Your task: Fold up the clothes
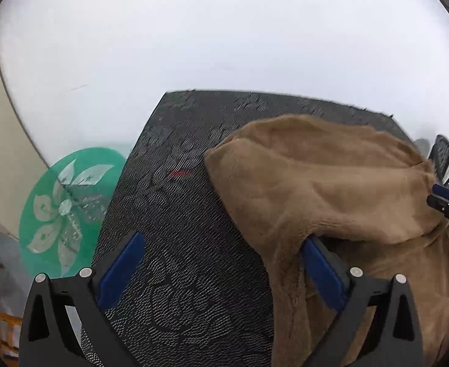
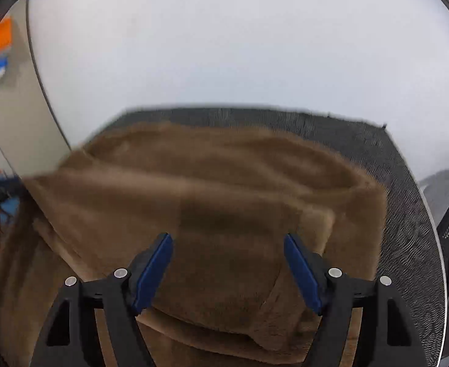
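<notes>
Fuzzy tan fleece garment [image 1: 331, 183] lies rumpled on a dark textured mat [image 1: 178, 214]; both claws gape, gripping nothing.

Brown fleece garment [image 1: 331, 183] lies rumpled on dark mat [image 1: 178, 214].

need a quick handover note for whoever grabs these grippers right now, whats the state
Left gripper: open, holding nothing; brown fleece garment drapes over its right finger.
Right gripper: open, empty, above the garment.
Garment lies bunched and partly doubled over on the dark patterned mat on the white table, its near side hanging off the edge.
Left: regrasp, flatten, finish the folds.
</notes>
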{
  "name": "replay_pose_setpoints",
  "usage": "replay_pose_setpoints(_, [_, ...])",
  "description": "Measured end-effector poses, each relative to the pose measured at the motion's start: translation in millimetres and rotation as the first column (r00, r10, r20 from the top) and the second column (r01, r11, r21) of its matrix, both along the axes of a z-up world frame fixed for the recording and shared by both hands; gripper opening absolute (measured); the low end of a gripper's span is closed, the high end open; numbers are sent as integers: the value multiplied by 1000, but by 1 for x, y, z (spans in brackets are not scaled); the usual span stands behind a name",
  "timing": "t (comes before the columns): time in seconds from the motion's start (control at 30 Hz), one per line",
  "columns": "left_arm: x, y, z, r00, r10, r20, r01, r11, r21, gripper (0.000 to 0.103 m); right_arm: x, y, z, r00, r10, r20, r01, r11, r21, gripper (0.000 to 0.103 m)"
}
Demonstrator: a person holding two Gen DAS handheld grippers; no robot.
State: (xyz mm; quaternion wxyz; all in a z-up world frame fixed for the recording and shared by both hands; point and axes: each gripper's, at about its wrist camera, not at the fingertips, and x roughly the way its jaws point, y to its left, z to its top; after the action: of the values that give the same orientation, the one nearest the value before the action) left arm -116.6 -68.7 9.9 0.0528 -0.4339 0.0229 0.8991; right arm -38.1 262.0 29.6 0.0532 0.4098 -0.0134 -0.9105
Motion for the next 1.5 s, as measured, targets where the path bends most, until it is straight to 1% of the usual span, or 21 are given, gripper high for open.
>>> replay_pose_setpoints(0.07, [2, -8, -13, 999, 21, 31, -21, 1000, -20, 102, -4, 4, -13, 999, -3, 42, 2, 1000, 11, 77])
replay_pose_setpoints(0.13, [7, -17, -29, 996, 47, 73, -45, 998, -32, 102, -4, 7, -16, 999, 14, 38, -14, 1000, 18, 77])
replay_pose_setpoints(0.2, [7, -26, -47, 992, 62, 114, -61, 998, -16, 102, -2, 7, -16, 999, 21, 41, -23, 999, 30, 77])
replay_pose_setpoints(0.27, [11, -32, -55, 990, 68, 127, -71, 997, 23, 102, 0, 8, -18, 999, 29, 40, -31, 998, 49, 77])
replay_pose_setpoints(0.33, [15, -33, -52, 990, 69, 123, -74, 997, 36, 102, 3, 8, -18, 999, 34, 37, -36, 997, 62, 77])
replay_pose_setpoints(0.43, [17, -30, -42, 992, 51, 119, -55, 998, 28, 102, 5, 12, -20, 999, 31, 26, -32, 998, 52, 77])
replay_pose_setpoints(0.5, [21, -31, -29, 995, 31, 99, -34, 999, 31, 102, 7, 13, -20, 999, 28, 18, -28, 999, 44, 78])
replay_pose_setpoints(0.63, [32, -45, -7, 998, 44, 53, -48, 997, 63, 102, 4, 10, -22, 1000, 29, 11, -30, 998, 49, 79])
replay_pose_setpoints(0.67, [32, -49, -2, 997, 55, 45, -59, 994, 88, 102, 4, 9, -22, 999, 30, 12, -31, 998, 50, 80])
replay_pose_setpoints(0.73, [28, -55, 5, 996, 83, 38, -88, 981, 174, 102, 4, 7, -23, 999, 33, 13, -33, 998, 58, 82])
replay_pose_setpoints(0.8, [16, -48, 10, 997, 68, 34, -74, 966, 249, 102, 5, 4, -22, 999, 34, 16, -35, 996, 79, 84])
replay_pose_setpoints(0.83, [10, -40, 12, 998, 56, 28, -62, 961, 270, 102, 5, 2, -23, 999, 34, 17, -36, 995, 92, 84])
replay_pose_setpoints(0.97, [-21, 12, 14, 999, -47, 8, 43, 962, 271, 102, 5, 3, -23, 999, 35, 16, -36, 996, 81, 84])
replay_pose_setpoints(1.07, [-54, 41, 0, 991, -113, 64, 89, 951, 296, 102, 2, 2, -25, 999, 35, 14, -36, 997, 71, 84])
replay_pose_setpoints(1.13, [-74, 51, -14, 987, -111, 119, 73, 956, 285, 101, 2, 2, -25, 999, 36, 15, -37, 997, 75, 84])
replay_pose_setpoints(1.17, [-83, 55, -21, 984, -101, 148, 59, 963, 264, 100, 2, 2, -25, 999, 36, 15, -37, 997, 75, 84])
replay_pose_setpoints(1.23, [-98, 56, -33, 981, -63, 185, 24, 978, 206, 92, 1, 2, -25, 999, 36, 14, -37, 997, 73, 84])
replay_pose_setpoints(1.3, [-110, 51, -40, 983, -12, 184, -13, 991, 133, 91, 1, 2, -25, 999, 37, 14, -38, 997, 74, 84])
replay_pose_setpoints(1.37, [-119, 45, -47, 982, 39, 187, -54, 996, 71, 91, 2, 1, -25, 999, 38, 14, -38, 996, 76, 84])
replay_pose_setpoints(1.4, [-123, 40, -49, 982, 59, 181, -72, 995, 65, 92, 2, 1, -25, 999, 38, 14, -39, 996, 77, 84])
replay_pose_setpoints(1.5, [-126, 43, -49, 983, 61, 172, -70, 996, 49, 92, 2, 2, -24, 999, 38, 14, -39, 997, 72, 84])
